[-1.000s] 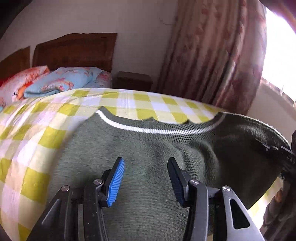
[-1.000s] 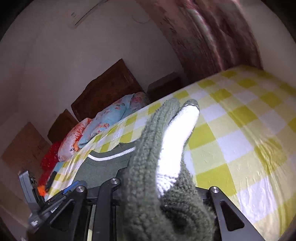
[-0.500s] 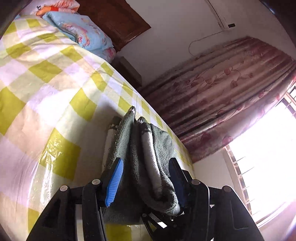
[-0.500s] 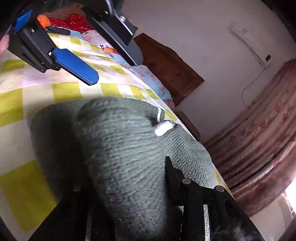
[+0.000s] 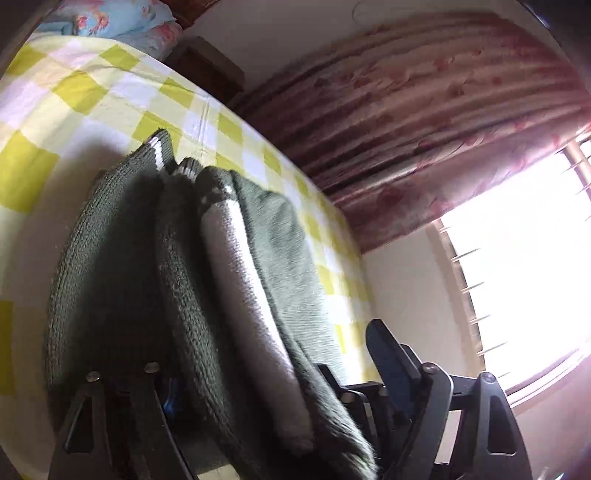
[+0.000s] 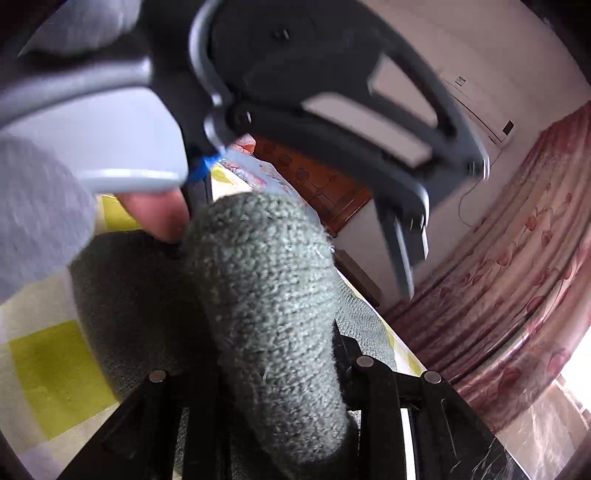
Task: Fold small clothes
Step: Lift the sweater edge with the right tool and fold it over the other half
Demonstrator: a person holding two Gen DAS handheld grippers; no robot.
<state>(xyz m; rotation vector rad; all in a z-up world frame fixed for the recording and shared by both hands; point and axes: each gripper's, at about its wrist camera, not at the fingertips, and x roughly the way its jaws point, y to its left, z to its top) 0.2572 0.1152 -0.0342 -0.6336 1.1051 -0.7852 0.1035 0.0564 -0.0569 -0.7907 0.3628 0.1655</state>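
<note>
The green sweater (image 5: 147, 277), spread flat across the checked bedspread (image 5: 92, 96) a second ago with its white-striped neckline facing the left camera, is now standing gathered in several upright layers between the two fingers of the left gripper (image 5: 280, 384), so the fold looks to be made and the garment is being set down on the bed as a bundle. The left gripper's jaws are opening: half a second ago the pads were close in on the folds, and now the right-hand blue pad is standing clear of the cloth while the knit is still lying between the fingers, draped over the left one, which reads as a release in progress. In the right wrist view a thick rolled edge of the same sweater is filling the gap of the right gripper (image 6: 269, 354), both of its fingers pressing against the knit, so it is still gripping that end; the left gripper's frame is crossing just above it, with a fingertip of the person's hand (image 6: 155, 218) showing under the handle. Counting: one sweater, two grippers, one bedspread, one curtain (image 5: 424, 122) beside one bright window (image 5: 524, 266), one wooden headboard (image 6: 317, 184), and at least one flowered pillow (image 5: 122, 18) at the head of the bed
</note>
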